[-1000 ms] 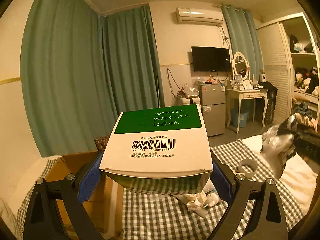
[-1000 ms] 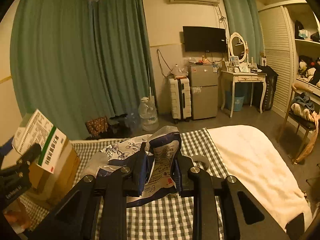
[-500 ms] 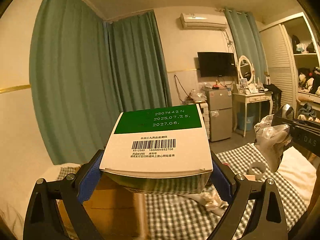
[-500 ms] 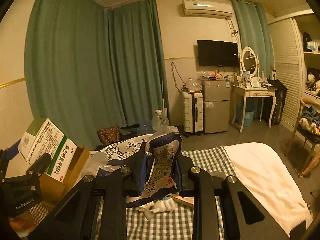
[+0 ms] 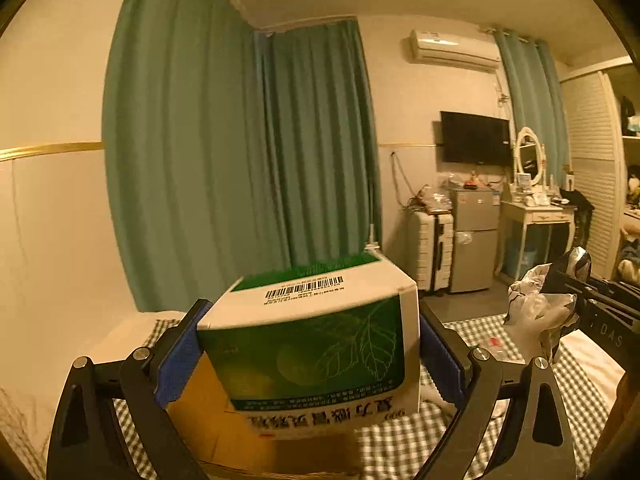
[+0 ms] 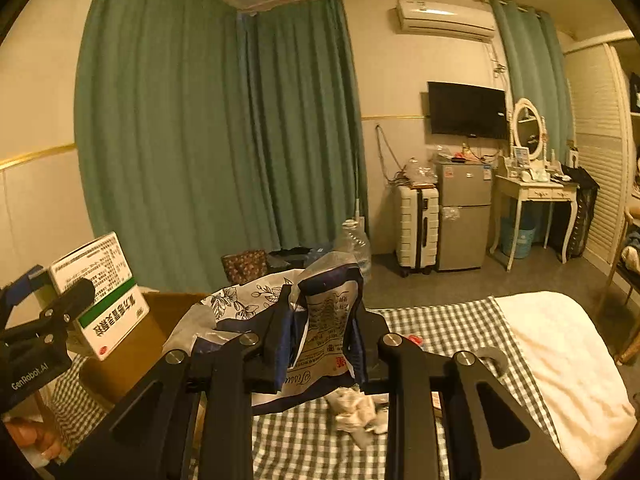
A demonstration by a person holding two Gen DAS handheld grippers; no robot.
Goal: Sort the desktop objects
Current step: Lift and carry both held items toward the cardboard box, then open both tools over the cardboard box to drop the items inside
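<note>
Left gripper (image 5: 308,356) points slightly downward; its blue pads pinch the two sides of a green-and-white medicine box (image 5: 316,344), held in the air over an open cardboard box (image 5: 248,432) at the left edge of the checked bedcover (image 5: 400,440). Printed face of the medicine box is toward the camera with its text upside down, barcode face on top. In the right wrist view the same gripper (image 6: 60,304) sits at far left with the medicine box (image 6: 100,292) tilted above the cardboard box (image 6: 132,340).

Right gripper (image 6: 320,336) also points slightly down, jaws narrow and clamped on a crumpled tissue packet (image 6: 326,328) with a blue border, lifted above the bedcover (image 6: 440,324).

Against the frame a second back: the medicine box has tipped forward in the left grip, so the leaf-printed face now shows where only the barcode face did. Both views have swung left, with more curtain and wall in frame.

Surroundings: a wad of white tissue (image 6: 356,408) lies on the bedcover below the right gripper; a tape roll (image 6: 490,356) rests near the bedcover's right edge. In the left wrist view the right gripper (image 5: 560,308) and its packet (image 5: 536,312) occupy the right side.
</note>
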